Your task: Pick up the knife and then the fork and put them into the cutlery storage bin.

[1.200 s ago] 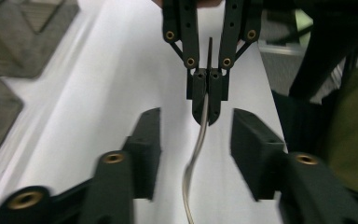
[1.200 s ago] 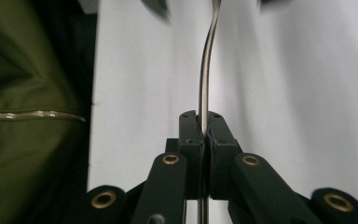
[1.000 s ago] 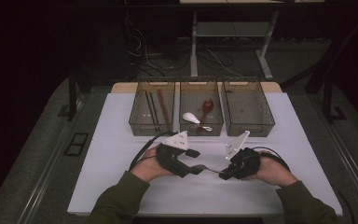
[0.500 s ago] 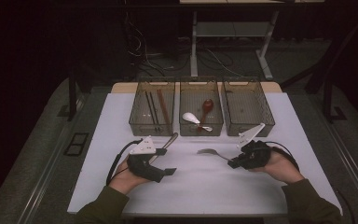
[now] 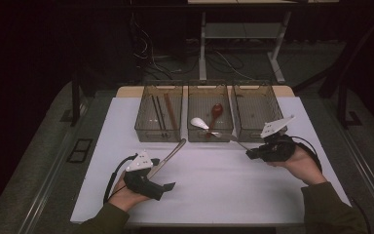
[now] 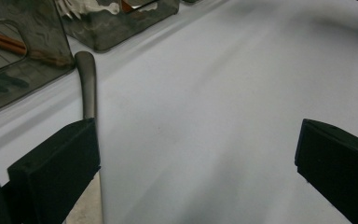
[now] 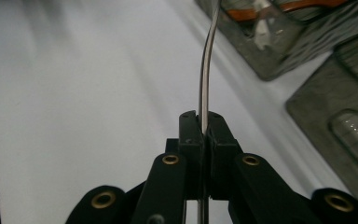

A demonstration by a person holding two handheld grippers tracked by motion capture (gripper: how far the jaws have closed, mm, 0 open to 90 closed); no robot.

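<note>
Right gripper view, right claw (image 7: 204, 133) clamps thin metal utensil (image 7: 206, 60), far end cropped, left claw (image 6: 196, 163) wide.

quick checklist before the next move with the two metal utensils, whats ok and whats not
1. Right gripper shut on the thin metal utensil: ok.
2. That utensil's far end, spoon or fork: cannot tell.
3. Left gripper has a grip: not ok, jaws wide open.
4. Flat metal handle between the left jaws: not ok, it lies on the white mat along one jaw.
5. Middle bin has room: ok, it holds only a white spoon and a red spoon.
</note>
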